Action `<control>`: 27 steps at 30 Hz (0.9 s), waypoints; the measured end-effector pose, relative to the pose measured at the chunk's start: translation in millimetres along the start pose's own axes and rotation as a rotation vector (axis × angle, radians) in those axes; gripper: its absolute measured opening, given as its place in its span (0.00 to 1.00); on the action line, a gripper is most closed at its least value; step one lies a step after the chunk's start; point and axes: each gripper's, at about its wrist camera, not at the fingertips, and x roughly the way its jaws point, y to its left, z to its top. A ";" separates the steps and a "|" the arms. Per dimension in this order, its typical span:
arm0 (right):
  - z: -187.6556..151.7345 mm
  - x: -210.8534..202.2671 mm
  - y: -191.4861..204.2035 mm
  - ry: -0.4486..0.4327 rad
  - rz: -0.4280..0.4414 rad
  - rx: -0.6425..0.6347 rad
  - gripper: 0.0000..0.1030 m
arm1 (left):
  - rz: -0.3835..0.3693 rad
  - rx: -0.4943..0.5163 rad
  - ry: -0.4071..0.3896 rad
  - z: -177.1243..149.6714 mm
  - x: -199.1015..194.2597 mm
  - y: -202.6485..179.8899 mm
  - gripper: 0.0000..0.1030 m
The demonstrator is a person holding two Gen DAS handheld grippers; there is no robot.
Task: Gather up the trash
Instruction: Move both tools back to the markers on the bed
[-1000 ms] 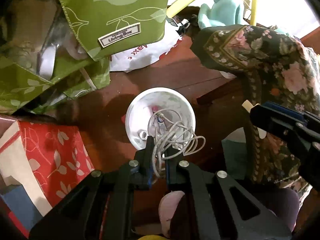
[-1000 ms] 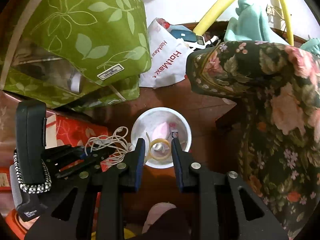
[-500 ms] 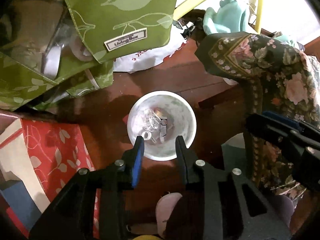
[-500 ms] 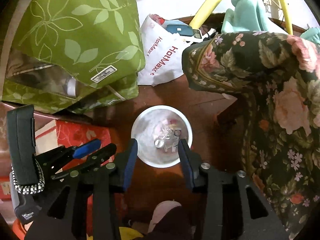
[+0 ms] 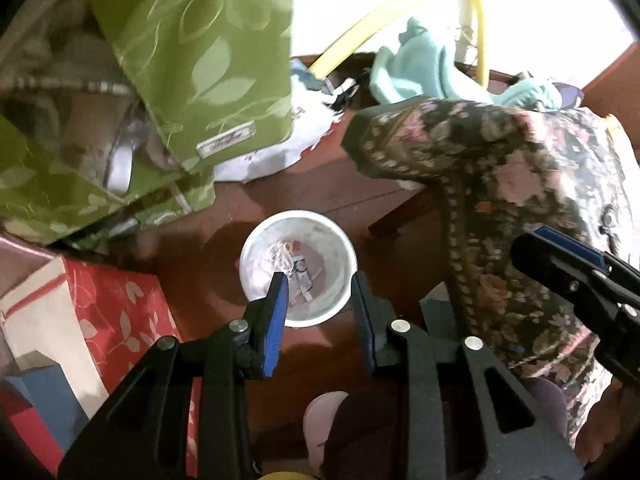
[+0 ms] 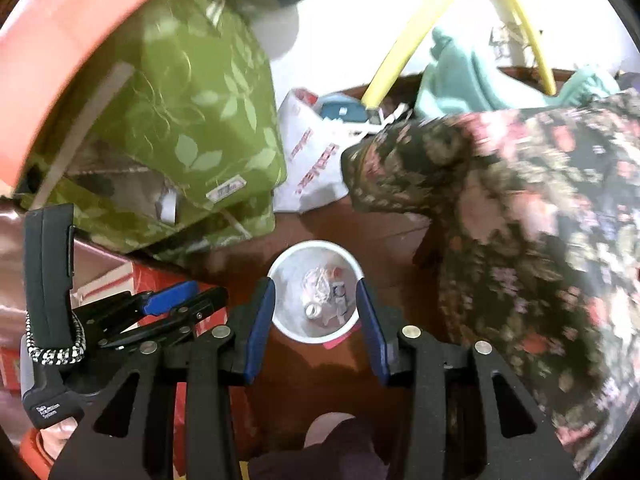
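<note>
A white round bin stands on the brown floor and shows in the right wrist view too. Inside lie a coiled white cable and small scraps. My left gripper is open and empty, high above the bin's near rim. My right gripper is open and empty, also above the bin. Each gripper shows in the other's view: the right one at the right edge, the left one at the left.
A green leaf-print storage bag sits at the back left, a red leaf-print box at the left, a white shopping bag behind the bin. A dark floral cloth hangs at the right. A yellow hoop and teal cloth lie beyond.
The left gripper let go of the white cable, which dropped into the bin. The right gripper's tape ring also went in. Both grippers opened and rose away from the bin.
</note>
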 end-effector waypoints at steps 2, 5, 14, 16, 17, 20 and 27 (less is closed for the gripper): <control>-2.9 -16.1 -4.0 -0.036 -0.008 0.009 0.37 | -0.007 0.025 -0.025 0.4 -12.7 -13.8 0.30; -5.9 -40.2 -13.0 -0.095 -0.034 0.020 0.37 | -0.022 0.054 -0.059 1.9 -27.4 -32.5 0.30; -17.8 -105.6 -66.4 -0.224 -0.126 0.088 0.37 | -0.072 0.174 -0.164 5.1 -71.1 -106.0 0.30; -21.8 -120.0 -82.0 -0.250 -0.151 0.111 0.37 | -0.086 0.205 -0.183 7.2 -78.0 -124.6 0.30; -23.2 -125.2 -87.7 -0.260 -0.163 0.121 0.37 | -0.098 0.221 -0.192 8.8 -81.0 -136.1 0.30; -30.9 -143.4 -111.8 -0.287 -0.198 0.158 0.37 | -0.130 0.257 -0.205 12.0 -85.1 -162.3 0.30; -49.3 -174.8 -169.5 -0.318 -0.261 0.247 0.37 | -0.201 0.348 -0.207 18.7 -81.6 -234.5 0.31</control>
